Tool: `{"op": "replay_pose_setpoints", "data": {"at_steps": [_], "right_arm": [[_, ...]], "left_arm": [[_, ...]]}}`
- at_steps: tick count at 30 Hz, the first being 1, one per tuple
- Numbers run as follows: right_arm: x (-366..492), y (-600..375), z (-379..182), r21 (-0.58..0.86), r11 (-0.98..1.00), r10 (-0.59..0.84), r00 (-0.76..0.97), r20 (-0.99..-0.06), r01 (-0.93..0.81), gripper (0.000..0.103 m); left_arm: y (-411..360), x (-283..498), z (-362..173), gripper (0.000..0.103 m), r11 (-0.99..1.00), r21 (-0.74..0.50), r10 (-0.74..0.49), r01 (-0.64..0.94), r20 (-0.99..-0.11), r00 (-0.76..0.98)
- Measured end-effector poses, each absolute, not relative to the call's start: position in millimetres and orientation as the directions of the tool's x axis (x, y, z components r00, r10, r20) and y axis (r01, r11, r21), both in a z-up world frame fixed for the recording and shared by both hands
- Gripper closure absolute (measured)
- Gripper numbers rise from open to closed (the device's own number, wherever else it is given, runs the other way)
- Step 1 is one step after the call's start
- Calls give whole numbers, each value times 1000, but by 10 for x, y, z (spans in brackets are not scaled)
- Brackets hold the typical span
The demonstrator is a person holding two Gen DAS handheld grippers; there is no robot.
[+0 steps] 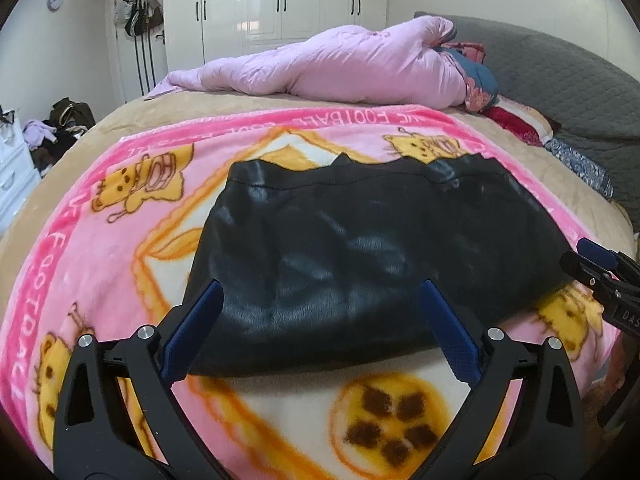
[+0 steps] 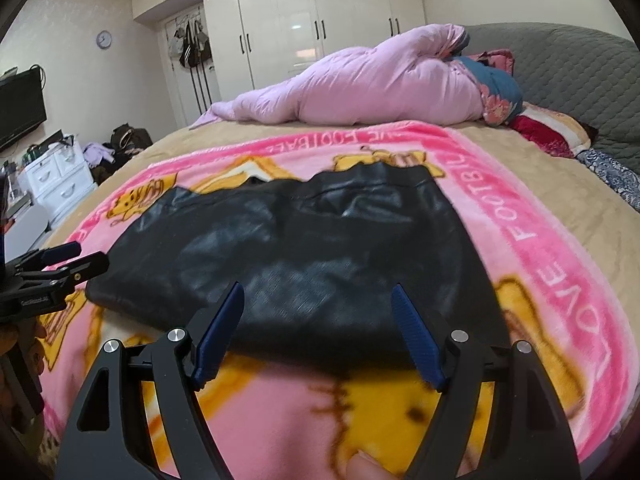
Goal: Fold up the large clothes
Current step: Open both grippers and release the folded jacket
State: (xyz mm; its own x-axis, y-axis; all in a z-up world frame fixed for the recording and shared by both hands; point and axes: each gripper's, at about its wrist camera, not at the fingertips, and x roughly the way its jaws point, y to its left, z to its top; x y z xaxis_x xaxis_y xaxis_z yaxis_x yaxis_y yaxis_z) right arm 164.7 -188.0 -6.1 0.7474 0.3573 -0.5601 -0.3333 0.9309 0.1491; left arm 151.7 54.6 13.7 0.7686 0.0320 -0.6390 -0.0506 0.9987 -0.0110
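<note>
Black, leathery garment (image 1: 360, 264) is lying folded into a wide slab on the pink cartoon blanket (image 1: 100, 248), closer to the blanket's near edge than its far one, on the bed (image 1: 120, 120). I'm holding both tongs just short of its near fold.

Left gripper (image 1: 320, 332) is standing spread about as wide as it goes, nothing between the blue pads (image 1: 196, 336); the garment's near edge is showing in the gap but I'm not pinching it. Right gripper (image 2: 320, 336) is standing partly open, also empty, hanging over the garment's near edge toward the blanket's right border.

Judging the step: the next fold is being set up, not yet gripped. To do it well I'd be sliding one pad under the near fold on each side, catching all layers, since this slick material looks likely to slip or spring open. I'd be closing both tongs at matching spots so the edge lifts level, and avoiding the blanket pile underneath.

Containers: none on the bed. White drawer unit (image 2: 56, 184) is sitting off the bed's left side, drawers closed, contents not visible. Wardrobe (image 2: 320, 20) doors are closed too.
</note>
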Motion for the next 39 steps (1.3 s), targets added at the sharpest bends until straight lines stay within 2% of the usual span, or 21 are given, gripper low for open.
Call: {"op": "replay_pose_setpoints", "data": {"at_steps": [7,13,17,20,26,35,36,39], "right_arm": [[1592,-1694,-132,108,922,361,730,-581,-371,28],[1775,-1615,-418,88,938,298,653,-696,-335,28],[1801,-1563,-494,59,940,273,634,-724,-337,27],[1762,-1514,-449,35,940,263,655,-709,-340,22],[1641,-1478,-264,71,926,330,700,-634,-372,21],[1501,-1138,-119,95,882,426,693,-582,-462,21],[1481,-1080,-108,94,875,436,689,-579,-475,22],[1425,-890,-93,86,853,465,675,-573,-514,32]], "left_arm": [[567,1528,-53,11,997,1,57,-77,-681,730],[719,1593,-333,9,994,-36,45,-107,-737,674],[755,1528,-375,9,993,-70,12,-91,-724,689],[773,1469,-300,9,992,-88,3,-92,-705,709],[945,1402,-184,9,983,-138,-5,-124,-689,725],[1214,1293,-125,9,974,-159,14,-164,-675,738],[1253,1289,-128,9,972,-166,14,-169,-674,738],[1407,1278,-164,9,960,-205,3,-191,-675,738]]}}
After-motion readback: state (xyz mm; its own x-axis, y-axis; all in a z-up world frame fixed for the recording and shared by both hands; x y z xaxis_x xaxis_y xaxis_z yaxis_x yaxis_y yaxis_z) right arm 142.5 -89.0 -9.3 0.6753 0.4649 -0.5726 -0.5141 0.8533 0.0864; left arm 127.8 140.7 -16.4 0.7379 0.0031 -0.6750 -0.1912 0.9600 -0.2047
